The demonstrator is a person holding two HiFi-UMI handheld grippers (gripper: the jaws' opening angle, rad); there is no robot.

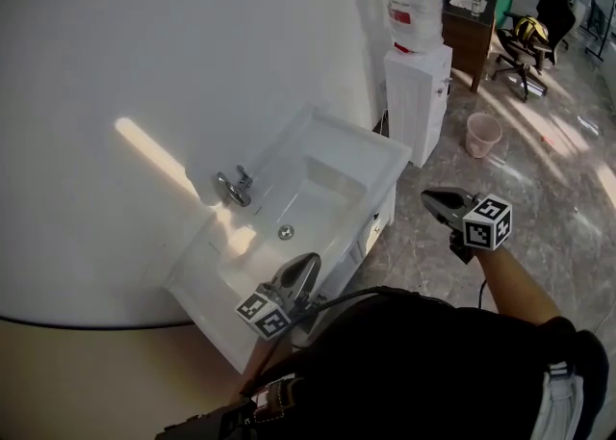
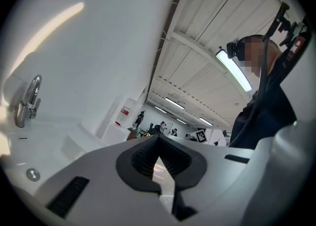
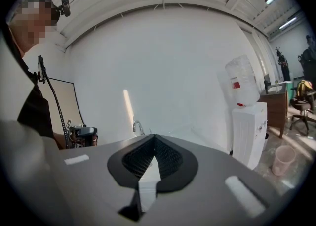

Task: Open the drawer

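At the left a tap (image 1: 231,188) stands at the back of a white sink (image 1: 371,140) set against the wall. The left tongs (image 1: 306,265) hover over the sink's near rim, pressed together with nothing between them. The drawer (image 1: 361,244) looks to be the white front of the cabinet under the sink, facing the floor at the right. It lies just below and to the right of the left tongs and down-left of the right tongs (image 1: 430,197), near both and touched by neither. It is probably a stiff, smooth panel that slides straight out with some drag, so the hold belongs on its pull or top lip. A small dark mark on the front may be that pull, but it is too small to tell. The right tongs are pressed together too, empty, above the floor. Beyond them stands a water cooler (image 1: 416,91).
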